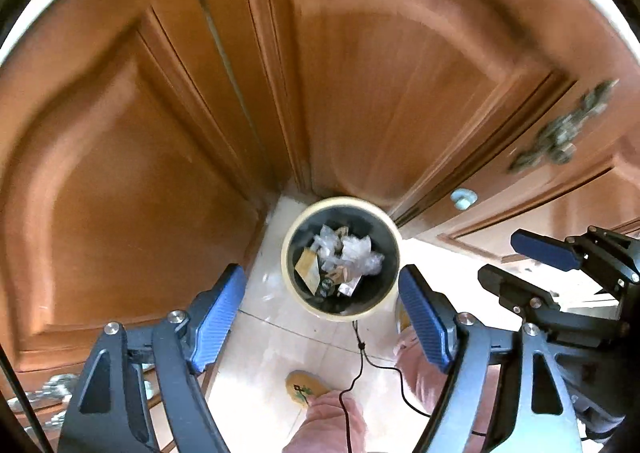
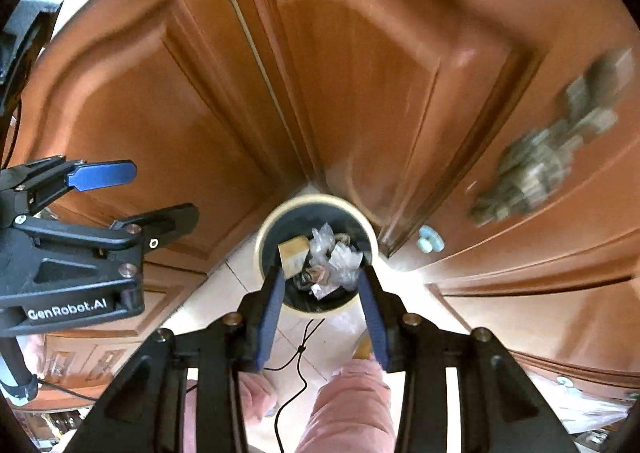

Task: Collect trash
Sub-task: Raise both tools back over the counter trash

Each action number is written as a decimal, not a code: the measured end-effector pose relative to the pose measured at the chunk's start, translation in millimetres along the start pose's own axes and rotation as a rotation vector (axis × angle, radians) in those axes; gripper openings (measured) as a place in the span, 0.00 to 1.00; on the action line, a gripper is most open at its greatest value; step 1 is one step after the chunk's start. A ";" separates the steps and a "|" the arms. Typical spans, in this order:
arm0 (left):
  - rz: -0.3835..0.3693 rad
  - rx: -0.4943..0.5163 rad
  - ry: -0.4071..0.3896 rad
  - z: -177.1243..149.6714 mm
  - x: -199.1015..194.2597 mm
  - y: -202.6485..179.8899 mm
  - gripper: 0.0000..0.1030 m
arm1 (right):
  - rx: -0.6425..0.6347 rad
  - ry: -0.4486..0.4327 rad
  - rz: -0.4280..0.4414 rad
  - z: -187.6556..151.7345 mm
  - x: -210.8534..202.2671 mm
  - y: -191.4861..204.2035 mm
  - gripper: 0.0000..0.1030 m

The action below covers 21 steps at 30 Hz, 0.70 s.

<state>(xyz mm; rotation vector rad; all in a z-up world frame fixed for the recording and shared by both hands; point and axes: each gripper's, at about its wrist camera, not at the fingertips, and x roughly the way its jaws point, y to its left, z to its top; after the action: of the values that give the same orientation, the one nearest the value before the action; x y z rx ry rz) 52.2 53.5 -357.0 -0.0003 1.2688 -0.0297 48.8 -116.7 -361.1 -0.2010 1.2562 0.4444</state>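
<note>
A round cream-rimmed trash bin (image 1: 289,237) stands on the floor in the corner between wooden cabinet doors. It holds crumpled clear plastic (image 1: 352,253), a tan paper piece (image 1: 307,268) and small scraps. My left gripper (image 1: 322,305) is open and empty, high above the bin. My right gripper (image 2: 322,309) is open and empty, also above the bin (image 2: 262,237), with the plastic (image 2: 336,257) showing between its fingers. Each gripper shows in the other's view: the right one (image 1: 532,265) and the left one (image 2: 132,193).
Brown wooden cabinet doors (image 1: 120,173) enclose the corner on both sides, with an ornate metal handle (image 1: 568,129) and a pale round knob (image 1: 463,198) at right. Pale floor tiles (image 1: 272,353), a black cable (image 1: 362,349), and the person's pink-trousered legs and slipper (image 1: 304,389) lie below.
</note>
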 end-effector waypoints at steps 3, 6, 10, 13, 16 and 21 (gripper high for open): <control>-0.003 0.011 -0.038 11.1 -34.7 -3.2 0.75 | 0.002 -0.036 0.001 12.4 -32.9 -0.3 0.38; -0.002 0.025 -0.063 21.1 -65.0 -5.4 0.75 | -0.001 -0.067 0.003 21.7 -61.6 1.3 0.38; -0.005 0.037 -0.107 34.7 -109.9 -9.0 0.82 | -0.013 -0.115 0.010 31.8 -101.5 4.3 0.38; -0.010 0.046 -0.152 43.9 -142.0 -12.9 0.84 | -0.019 -0.152 0.014 41.1 -132.2 4.7 0.38; -0.013 0.059 -0.186 53.8 -166.7 -14.5 0.84 | -0.032 -0.201 0.009 48.8 -158.9 2.5 0.38; -0.008 0.082 -0.252 75.5 -208.2 -21.3 0.84 | -0.054 -0.288 -0.002 64.7 -199.2 -6.9 0.38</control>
<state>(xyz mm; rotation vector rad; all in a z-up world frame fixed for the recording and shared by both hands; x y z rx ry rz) 62.0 35.7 -135.4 0.0595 1.0153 -0.0862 60.5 -140.5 -153.2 -0.1770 0.9628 0.4875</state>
